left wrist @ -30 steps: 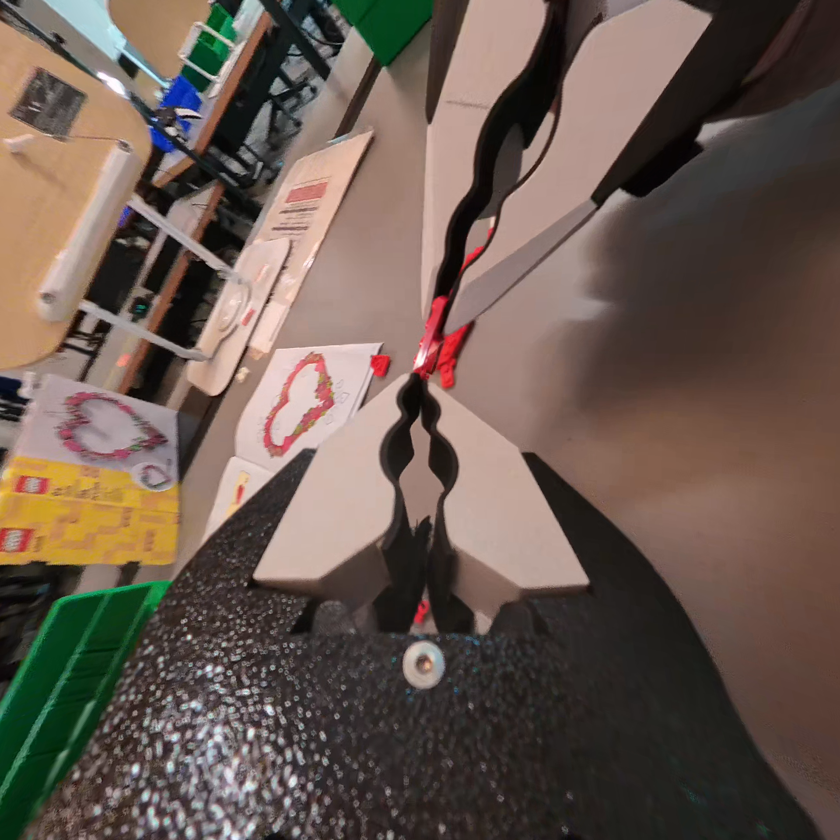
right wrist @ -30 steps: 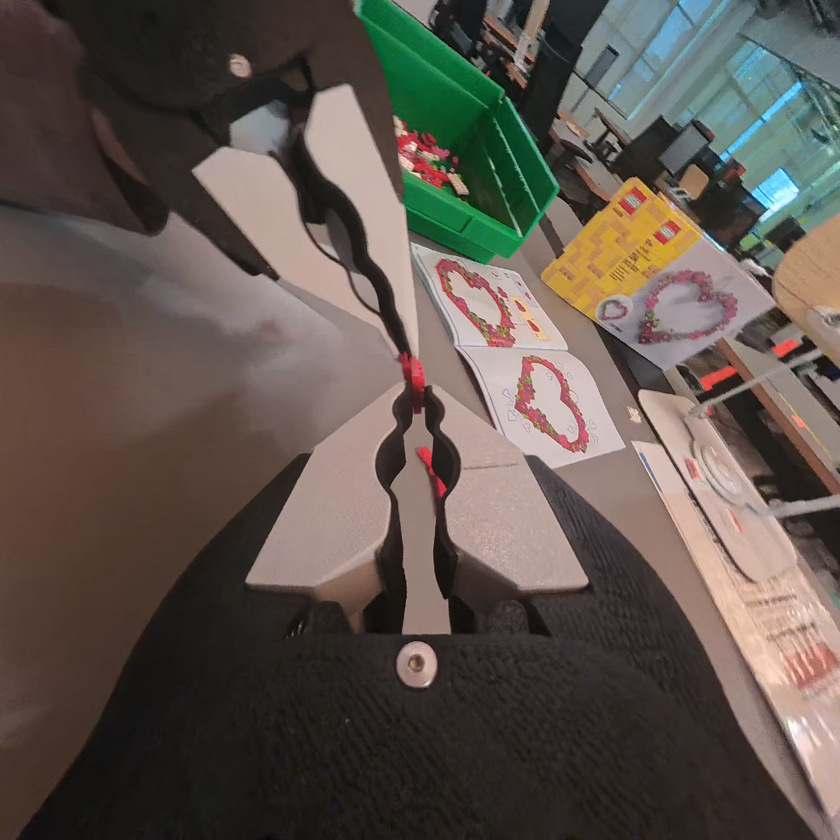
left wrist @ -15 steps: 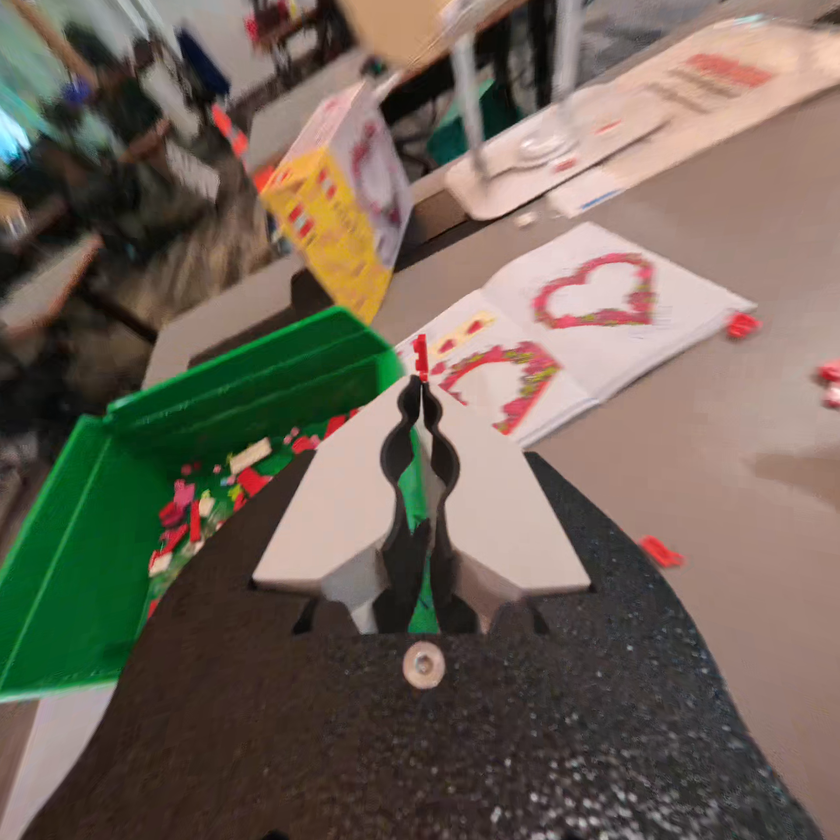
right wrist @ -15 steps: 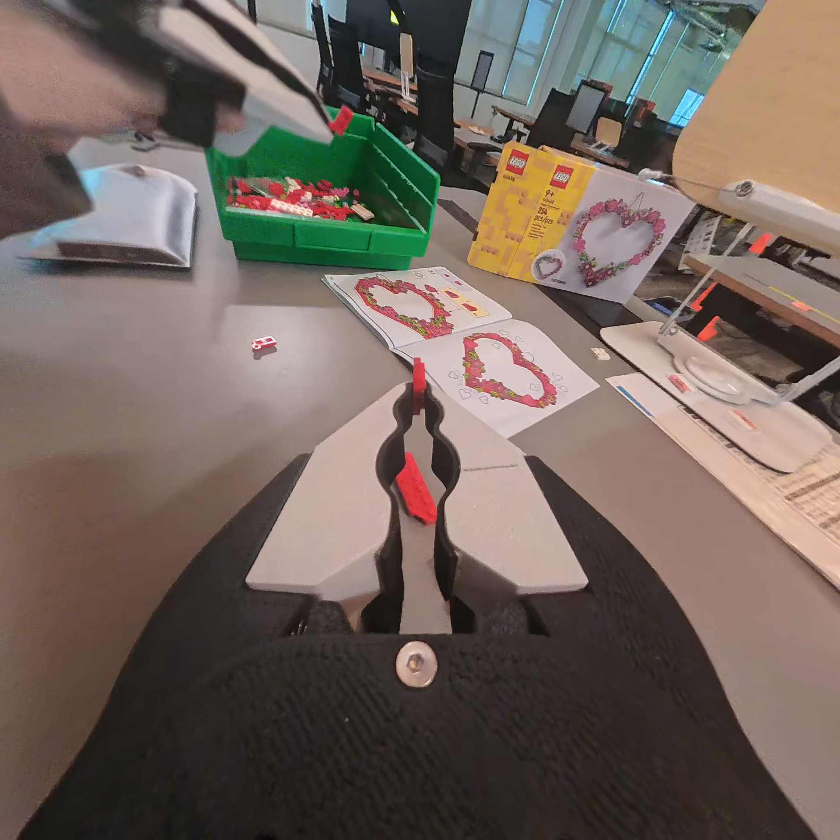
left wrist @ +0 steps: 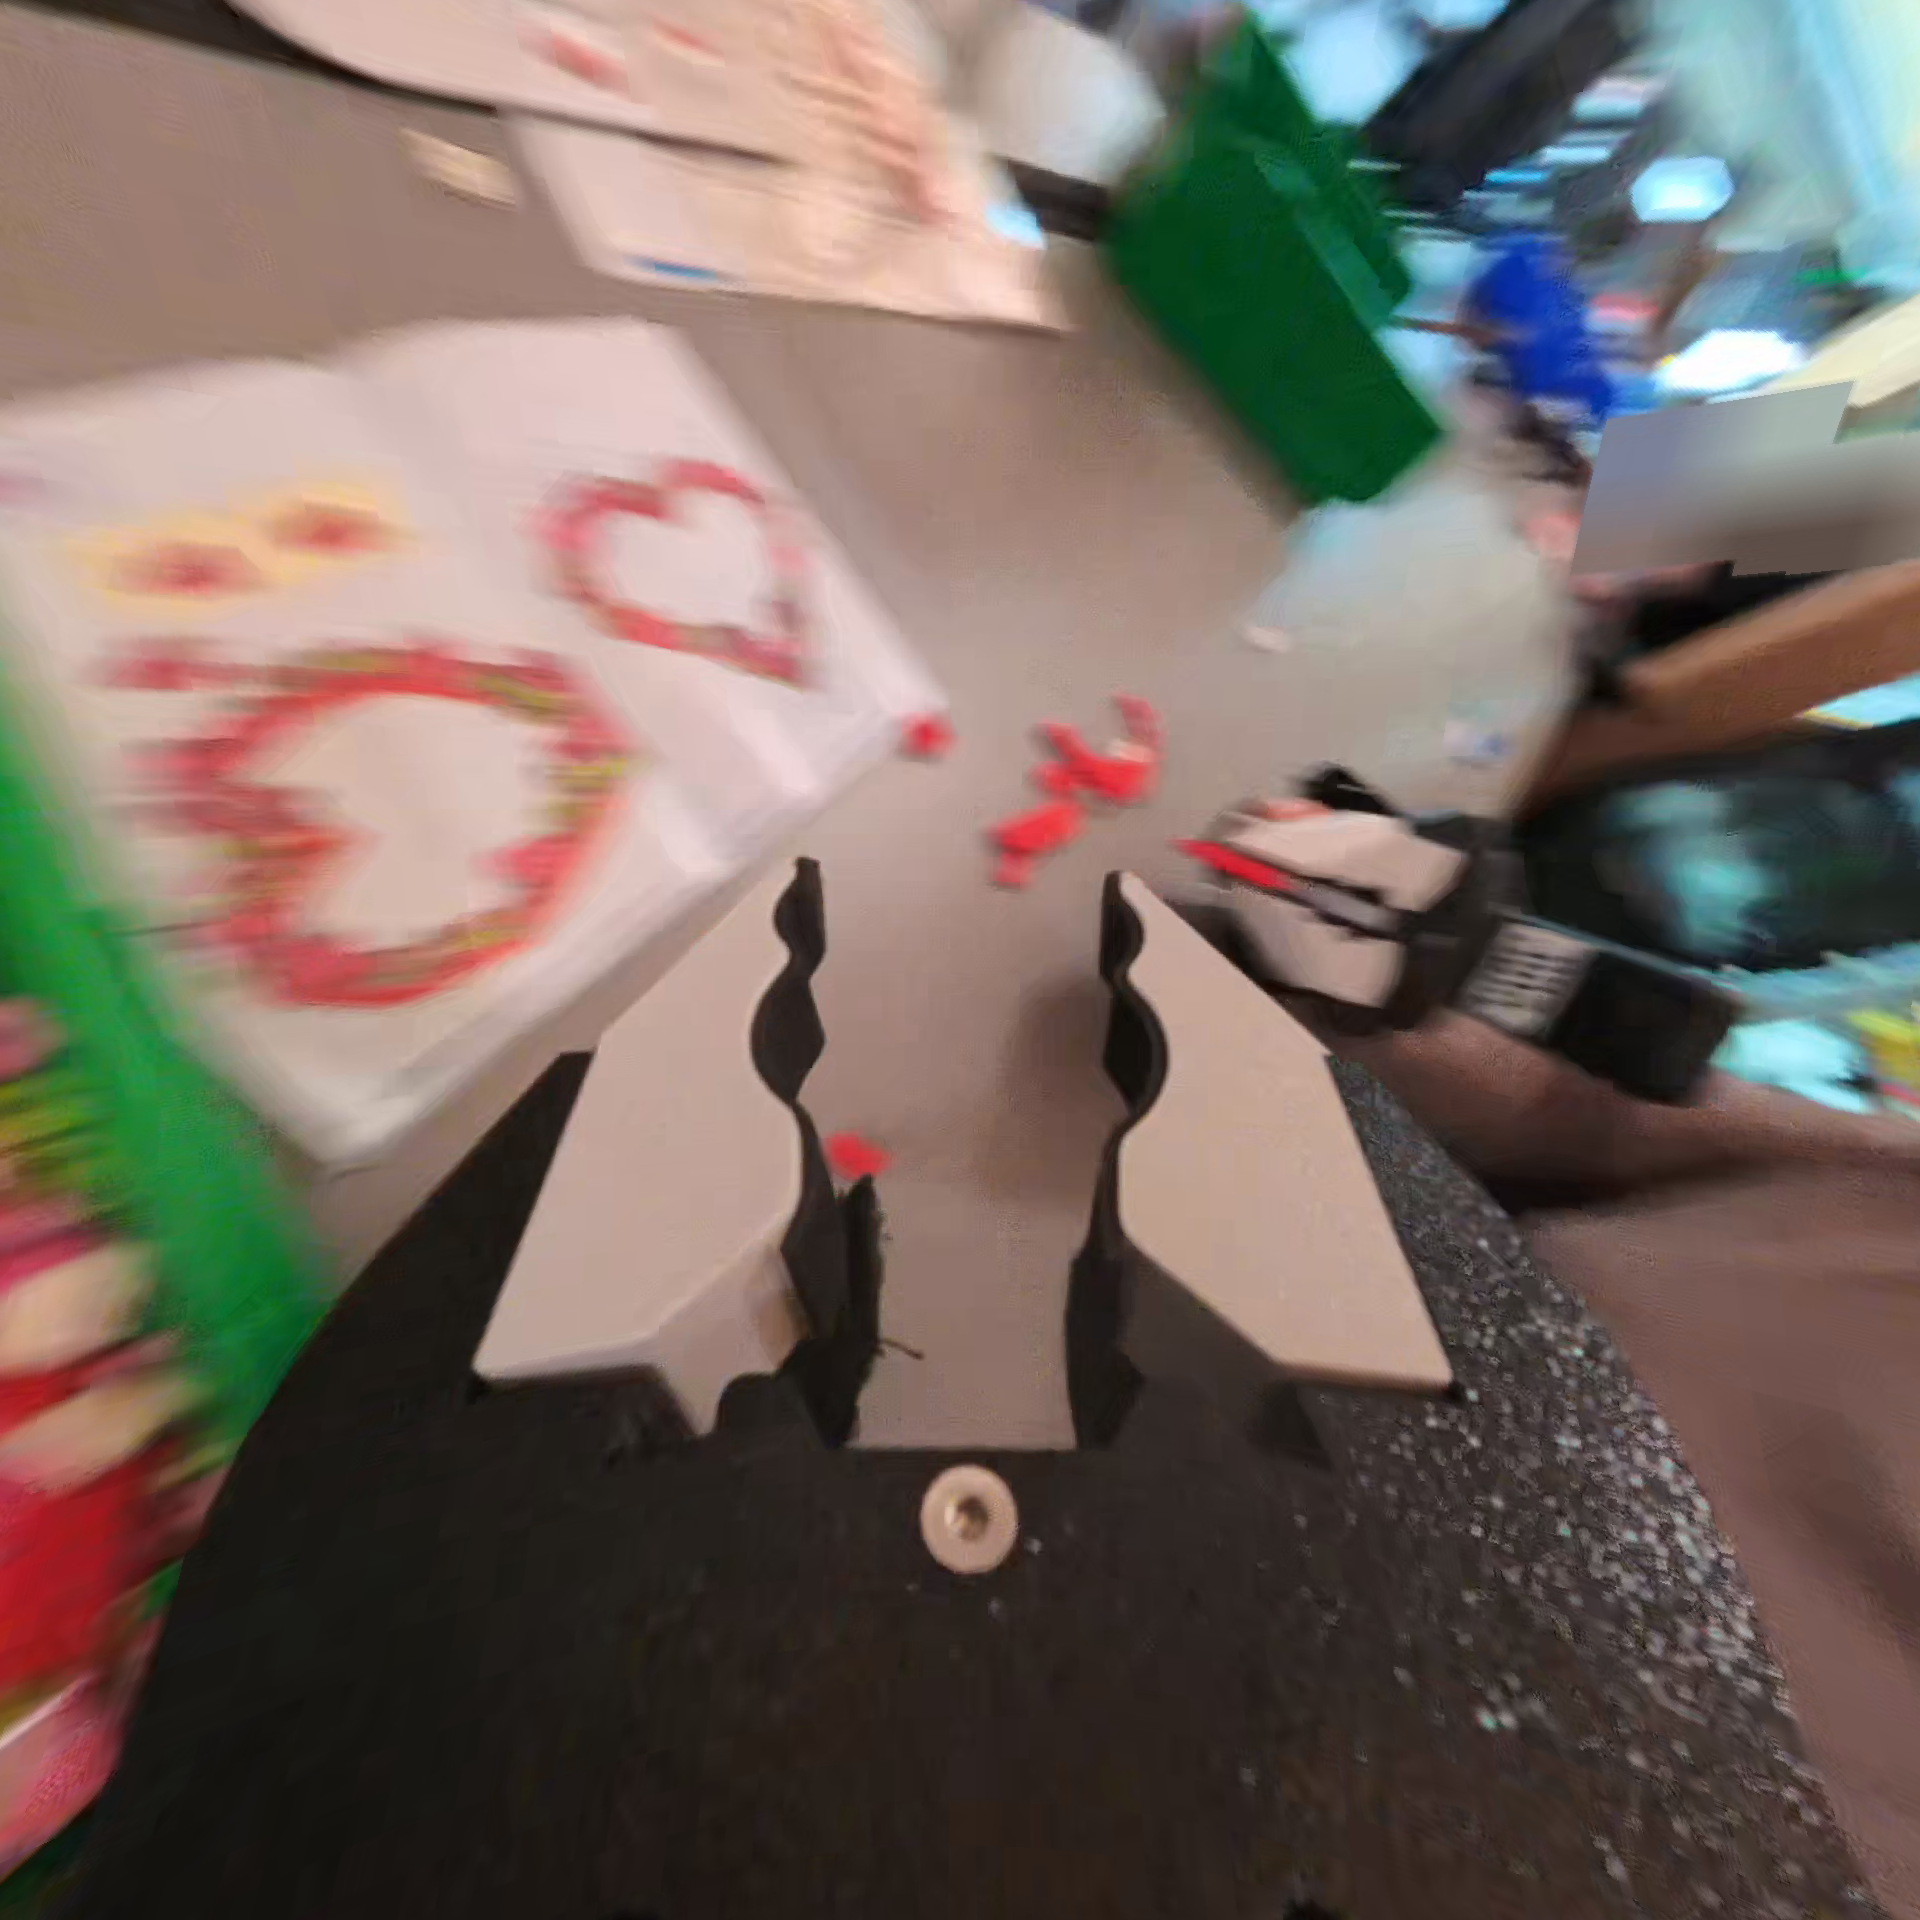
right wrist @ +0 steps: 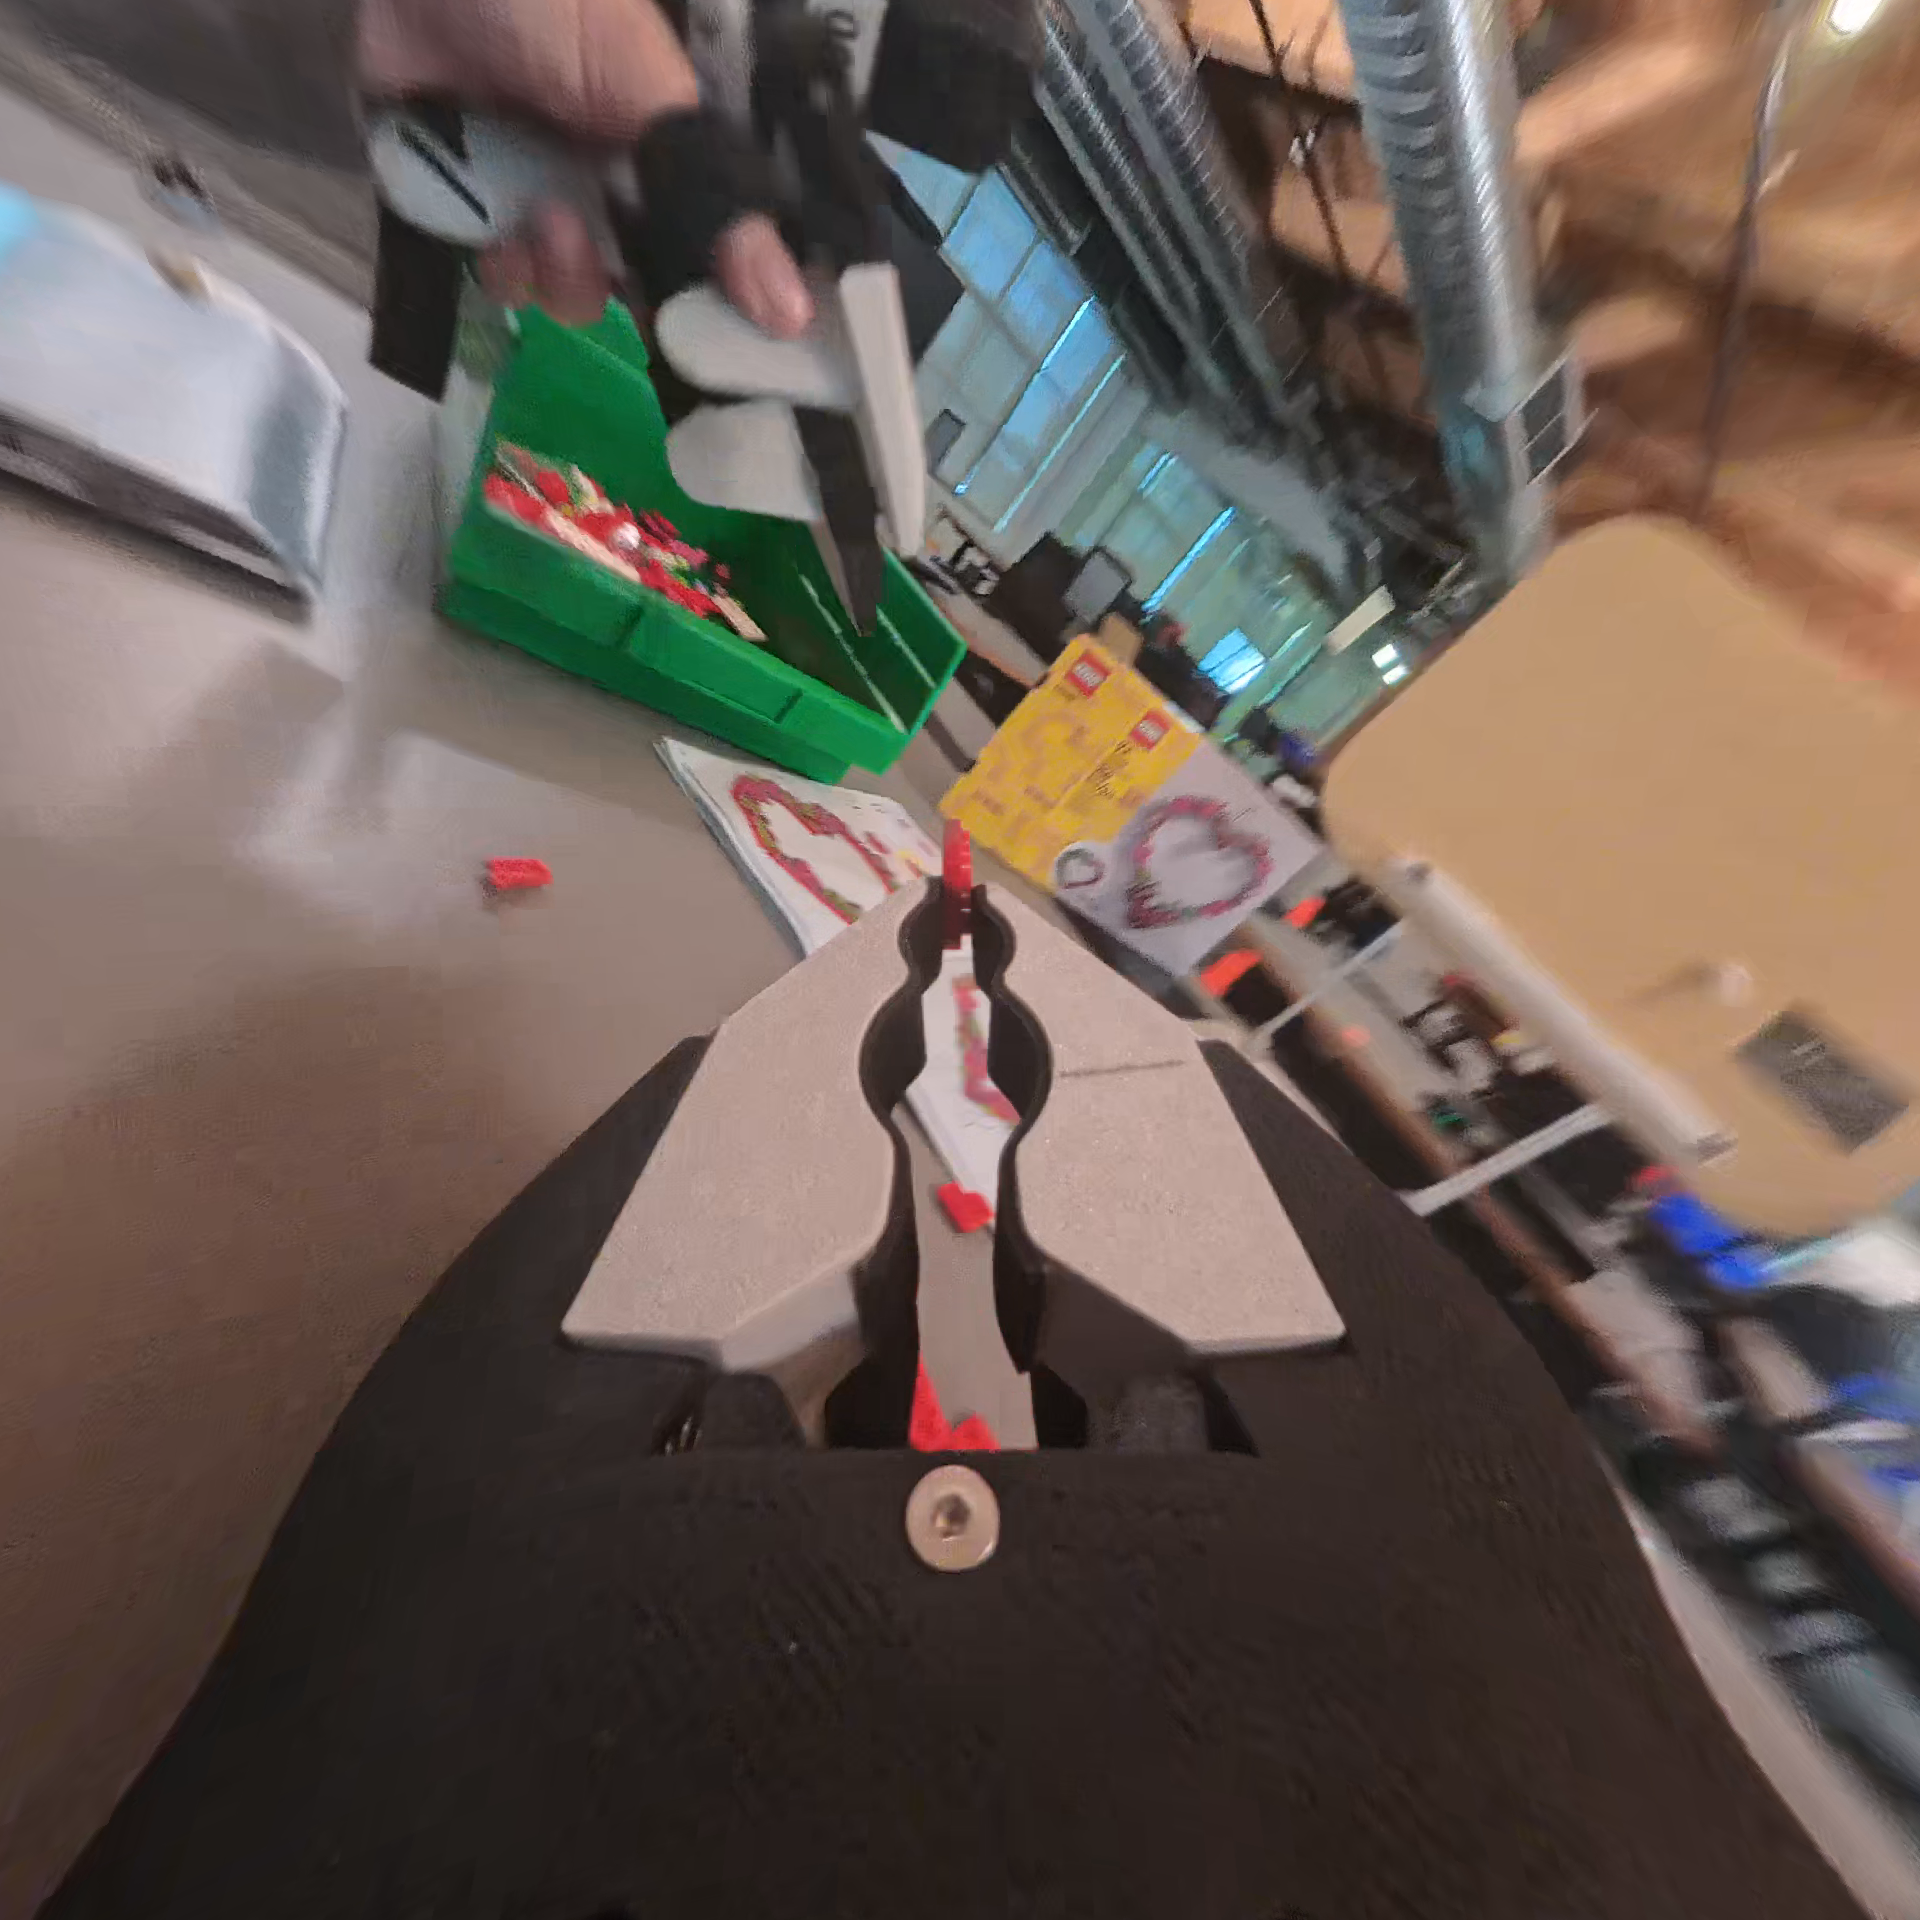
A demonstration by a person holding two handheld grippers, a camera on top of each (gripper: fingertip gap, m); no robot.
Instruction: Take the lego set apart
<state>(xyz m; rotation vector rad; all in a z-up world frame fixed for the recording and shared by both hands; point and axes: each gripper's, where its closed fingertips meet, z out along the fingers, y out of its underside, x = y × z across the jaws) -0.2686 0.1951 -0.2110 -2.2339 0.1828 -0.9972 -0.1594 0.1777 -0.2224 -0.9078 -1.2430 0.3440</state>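
Left gripper point(left wrist: 961, 899) wide, empty. Right gripper point(right wrist: 956, 902) pinches thin red lego piece point(right wrist: 954, 871) at tips; light, stiff, slippery — hold flat faces.

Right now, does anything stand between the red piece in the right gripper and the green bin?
Only partly. The right gripper pinches the red piece; the table toward the green bin is bare, but the open left gripper hangs above the bin.

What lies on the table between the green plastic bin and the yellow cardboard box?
In the right wrist view, the open white instruction booklet lies between the green plastic bin and the yellow cardboard box.
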